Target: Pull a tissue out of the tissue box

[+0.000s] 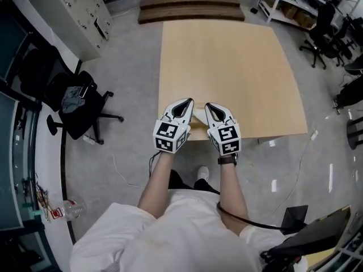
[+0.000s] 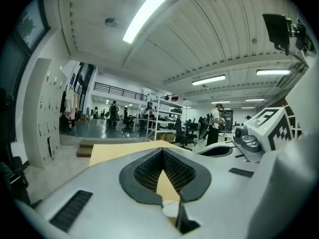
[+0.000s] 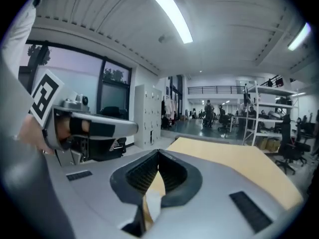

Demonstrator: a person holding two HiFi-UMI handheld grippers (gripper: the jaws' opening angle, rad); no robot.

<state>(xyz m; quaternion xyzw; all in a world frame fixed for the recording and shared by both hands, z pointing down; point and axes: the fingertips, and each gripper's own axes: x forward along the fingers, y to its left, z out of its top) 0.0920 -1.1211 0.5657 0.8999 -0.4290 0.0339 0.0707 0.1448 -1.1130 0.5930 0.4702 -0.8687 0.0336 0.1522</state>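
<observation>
A bare wooden table (image 1: 227,72) stretches away in the head view. At its near edge a tan, box-like thing (image 1: 198,119) shows between my two grippers, mostly hidden by them. Through the gap behind the jaws it appears as a tan shape with a white bit (image 2: 172,208) in the left gripper view, and likewise (image 3: 152,203) in the right gripper view. My left gripper (image 1: 189,101) (image 2: 162,152) and right gripper (image 1: 209,105) (image 3: 158,153) are side by side over that edge. Both point across the table with their tips together and nothing between them.
A black office chair (image 1: 79,103) stands on the floor to the left. Wooden steps (image 1: 190,7) lie beyond the table's far end. Metal shelves (image 1: 289,1) and more chairs (image 1: 326,30) are at the back right. A plastic bottle (image 1: 71,209) lies on the floor at lower left.
</observation>
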